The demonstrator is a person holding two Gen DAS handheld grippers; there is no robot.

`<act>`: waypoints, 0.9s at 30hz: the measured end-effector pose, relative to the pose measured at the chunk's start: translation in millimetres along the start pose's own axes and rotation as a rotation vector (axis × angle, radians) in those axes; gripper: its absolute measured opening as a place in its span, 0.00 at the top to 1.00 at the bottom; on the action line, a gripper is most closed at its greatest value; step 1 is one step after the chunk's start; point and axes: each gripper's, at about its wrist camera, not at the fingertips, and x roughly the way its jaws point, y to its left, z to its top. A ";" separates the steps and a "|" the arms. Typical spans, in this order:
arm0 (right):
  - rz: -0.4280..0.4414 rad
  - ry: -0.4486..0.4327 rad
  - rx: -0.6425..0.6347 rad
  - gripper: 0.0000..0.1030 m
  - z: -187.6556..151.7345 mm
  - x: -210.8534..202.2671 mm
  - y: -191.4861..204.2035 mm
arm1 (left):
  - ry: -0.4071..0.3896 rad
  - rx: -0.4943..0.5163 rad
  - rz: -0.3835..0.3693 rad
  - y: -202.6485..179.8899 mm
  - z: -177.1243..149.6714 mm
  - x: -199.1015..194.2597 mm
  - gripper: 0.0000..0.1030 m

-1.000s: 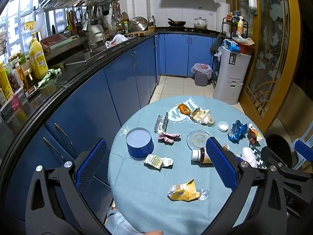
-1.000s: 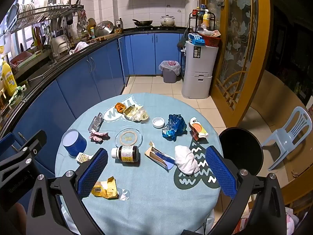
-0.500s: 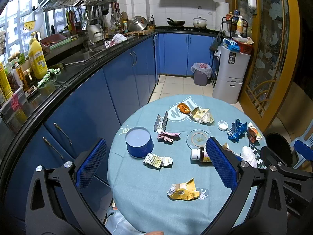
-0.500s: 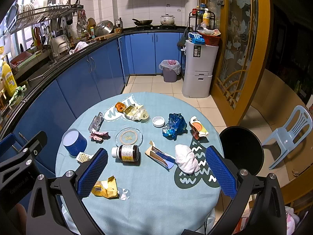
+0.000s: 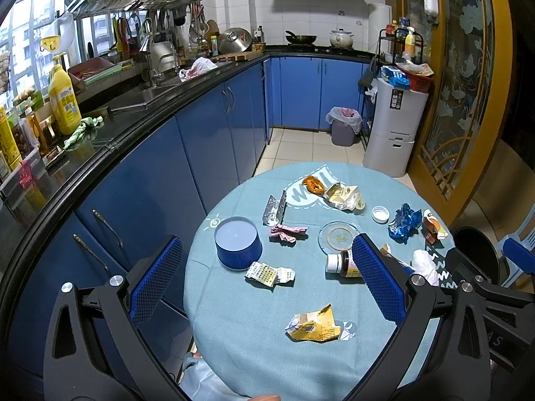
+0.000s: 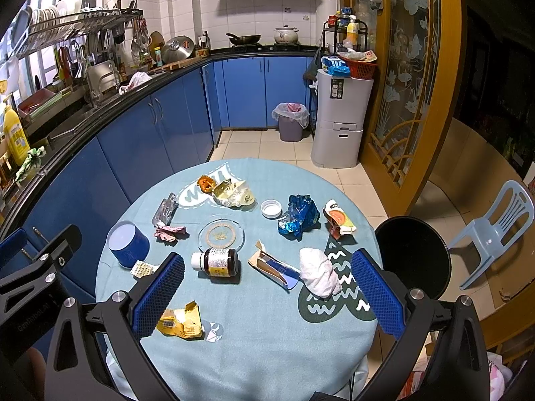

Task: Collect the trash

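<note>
A round table with a light-blue cloth is strewn with trash. Nearest me lies a crumpled yellow wrapper. A blister pack, a pink wrapper, a brown bottle on its side, a torn carton, a white wad, a blue foil wrapper and a white cap lie further in. My left gripper and my right gripper both hover open above the near side, holding nothing.
A blue round tin and a glass coaster stand on the table. A black stool and a plastic chair are to the right. Blue cabinets run along the left. A lined bin stands on the floor at the far end.
Both views have shifted only slightly; the table objects lie where they were and both grippers stay open.
</note>
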 end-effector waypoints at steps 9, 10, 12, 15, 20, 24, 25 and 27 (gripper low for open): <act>0.001 0.000 0.000 0.06 0.5 -0.3 0.5 | 0.000 -0.001 0.000 0.2 0.0 0.1 0.03; 0.001 0.000 0.000 0.06 0.5 -0.3 0.8 | 0.001 0.000 -0.001 0.1 0.1 0.1 0.03; 0.001 0.000 0.001 0.06 0.5 -0.3 0.7 | 0.003 0.001 -0.001 0.1 0.0 0.1 0.03; 0.001 0.000 0.001 0.06 0.5 -0.2 0.7 | 0.001 0.000 0.000 -6.2 -5.6 2.5 0.03; 0.001 0.000 0.001 0.06 0.3 0.5 0.5 | 0.000 -0.001 0.000 -5.6 -5.5 2.9 0.03; 0.003 0.004 0.002 0.06 -2.0 2.7 0.8 | 0.004 -0.001 -0.001 -4.2 -8.6 0.8 0.03; 0.004 0.005 0.002 0.06 -4.1 4.8 1.2 | 0.004 -0.001 -0.001 -4.0 -8.3 1.5 0.03; 0.003 0.003 0.002 0.06 -3.5 4.2 1.0 | 0.004 -0.002 -0.001 -3.8 -8.3 1.5 0.03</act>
